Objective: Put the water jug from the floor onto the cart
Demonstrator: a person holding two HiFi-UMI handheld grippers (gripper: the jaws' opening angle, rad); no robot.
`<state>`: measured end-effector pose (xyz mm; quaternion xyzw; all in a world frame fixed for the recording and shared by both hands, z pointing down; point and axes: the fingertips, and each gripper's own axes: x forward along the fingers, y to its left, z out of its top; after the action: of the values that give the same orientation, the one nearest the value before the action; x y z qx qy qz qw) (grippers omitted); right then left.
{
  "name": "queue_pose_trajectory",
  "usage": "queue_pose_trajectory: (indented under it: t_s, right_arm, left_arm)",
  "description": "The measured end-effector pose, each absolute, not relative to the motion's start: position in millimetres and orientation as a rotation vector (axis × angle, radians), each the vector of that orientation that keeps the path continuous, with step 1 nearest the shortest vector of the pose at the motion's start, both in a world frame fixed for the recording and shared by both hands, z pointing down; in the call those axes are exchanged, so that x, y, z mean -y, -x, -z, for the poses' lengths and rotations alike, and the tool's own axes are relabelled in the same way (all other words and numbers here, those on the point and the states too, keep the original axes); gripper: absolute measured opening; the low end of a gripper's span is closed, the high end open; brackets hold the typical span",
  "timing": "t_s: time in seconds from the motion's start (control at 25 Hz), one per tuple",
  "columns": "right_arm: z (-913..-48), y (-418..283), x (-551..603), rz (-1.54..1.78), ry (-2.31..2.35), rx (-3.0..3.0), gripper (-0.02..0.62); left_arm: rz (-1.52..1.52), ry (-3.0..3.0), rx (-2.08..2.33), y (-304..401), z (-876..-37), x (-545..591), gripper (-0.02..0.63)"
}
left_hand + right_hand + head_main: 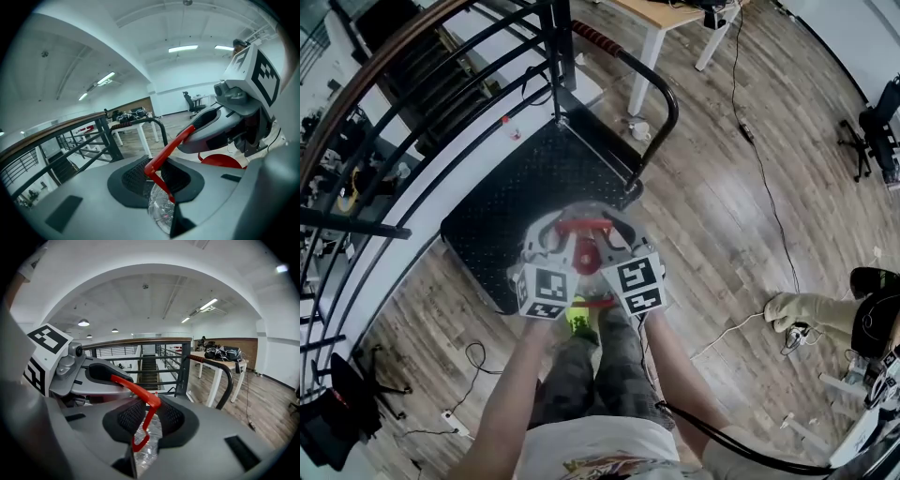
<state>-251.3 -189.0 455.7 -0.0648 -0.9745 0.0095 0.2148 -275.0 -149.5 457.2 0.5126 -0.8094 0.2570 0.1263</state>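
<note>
The left gripper (157, 179) and right gripper (151, 417) have their fingers clamped on the red handle (171, 145), with the water jug (161, 213) hanging by the near edge of the cart (525, 187) — keep both level, carry it over the middle, lower slowly.

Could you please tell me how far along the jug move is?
Done: the water jug appears lifted off the floor. In hand: the left gripper and right gripper both clamp its red handle, with the jug at the cart's near edge. Left: set it on the cart deck and let go.
</note>
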Motion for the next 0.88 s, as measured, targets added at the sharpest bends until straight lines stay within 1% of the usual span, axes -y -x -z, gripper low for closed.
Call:
queue_pose_trajectory:
  t_s: [0.44,0.88]
  right_arm:
    - [-497,330,194,-0.014,0.346,2.627,0.077]
    - [-513,423,224,-0.037,0.46,2.601,0.078]
  left_arm:
    - [-0.717,-1.317,2.369,350,-498,151,0.081]
    - [-0.728,-1.196,2.377,440,-514,179,0.081]
